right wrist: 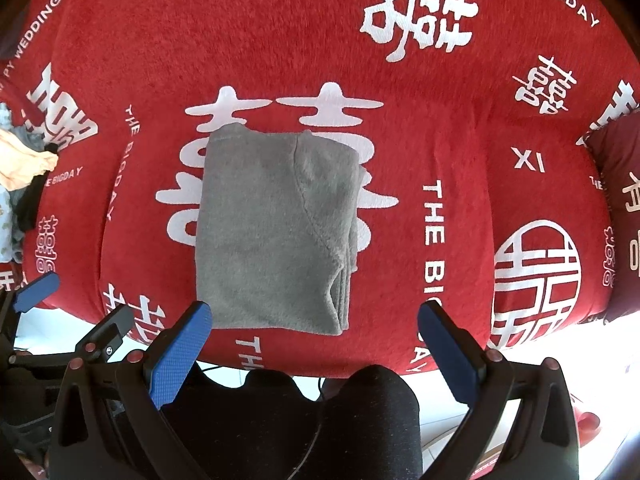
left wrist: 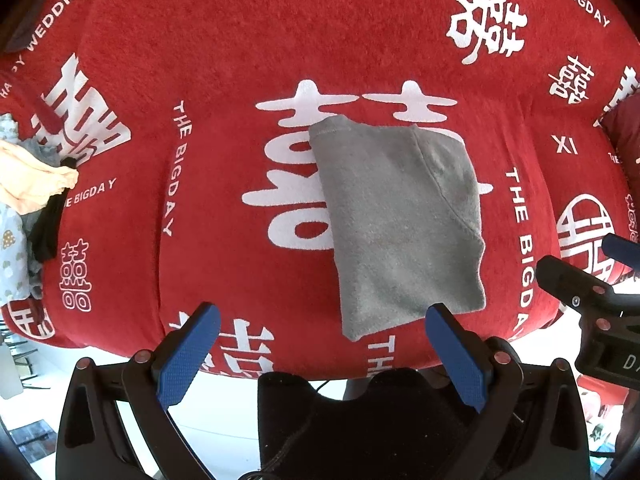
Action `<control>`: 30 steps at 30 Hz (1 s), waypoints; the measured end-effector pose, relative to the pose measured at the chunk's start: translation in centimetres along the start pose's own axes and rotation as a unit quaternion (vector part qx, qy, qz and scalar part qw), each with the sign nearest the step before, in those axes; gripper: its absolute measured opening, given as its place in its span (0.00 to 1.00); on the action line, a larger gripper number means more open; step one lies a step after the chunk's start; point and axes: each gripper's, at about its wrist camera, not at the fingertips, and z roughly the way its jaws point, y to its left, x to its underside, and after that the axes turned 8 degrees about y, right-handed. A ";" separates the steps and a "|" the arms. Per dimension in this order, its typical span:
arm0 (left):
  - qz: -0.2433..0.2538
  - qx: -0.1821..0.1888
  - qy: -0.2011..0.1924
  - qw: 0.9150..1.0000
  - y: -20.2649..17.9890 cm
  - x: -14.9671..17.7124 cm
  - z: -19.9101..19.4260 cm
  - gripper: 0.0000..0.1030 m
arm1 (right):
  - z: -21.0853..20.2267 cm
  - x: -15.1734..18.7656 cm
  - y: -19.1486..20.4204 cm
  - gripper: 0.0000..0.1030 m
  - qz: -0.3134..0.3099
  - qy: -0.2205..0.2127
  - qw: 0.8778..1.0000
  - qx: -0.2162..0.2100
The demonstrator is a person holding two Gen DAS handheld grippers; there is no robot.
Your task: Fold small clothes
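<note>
Left wrist view: a folded grey garment [left wrist: 400, 224] lies flat on a red cloth [left wrist: 224, 48] printed with white characters and English words, in the centre of the frame and a little right of it. At the left edge sits a heap of other clothes [left wrist: 28, 196], peach, black, grey and a pale print, well apart from the grey piece and partly cut off by the frame. The left gripper [left wrist: 322, 354] hangs at the bottom of the frame with its blue pads [left wrist: 188, 356] spread wide and nothing between them; the right pad's tip overlaps the garment's near edge in the picture, though whether it touches is unclear. At the right edge the right gripper [left wrist: 592, 276] shows only in part, one black finger and a blue tip

Right wrist view: the garment [right wrist: 272, 232] sits left of centre, its layered folded edges showing along its lower right side. The right gripper [right wrist: 314, 350] is wide open and empty just below the garment's near edge. The left gripper [right wrist: 76, 308] pokes in at lower left, partly hidden. The heap [right wrist: 24, 168] is at the left edge. A dark red cushion [right wrist: 616, 208] is cut off at the right edge. Dark trouser legs [right wrist: 376, 420] fill the bottom between the fingers
</note>
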 end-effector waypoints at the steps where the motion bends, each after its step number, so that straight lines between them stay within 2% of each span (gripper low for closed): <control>1: 0.000 0.000 0.000 1.000 0.0 0.0 0.0 1.00 | 0.0 0.0 0.1 1.00 -0.001 0.000 1.000 0.001; 30: -0.011 0.006 0.002 1.000 0.6 -0.4 0.1 1.00 | 0.0 -0.7 0.8 1.00 -0.012 0.005 1.000 0.005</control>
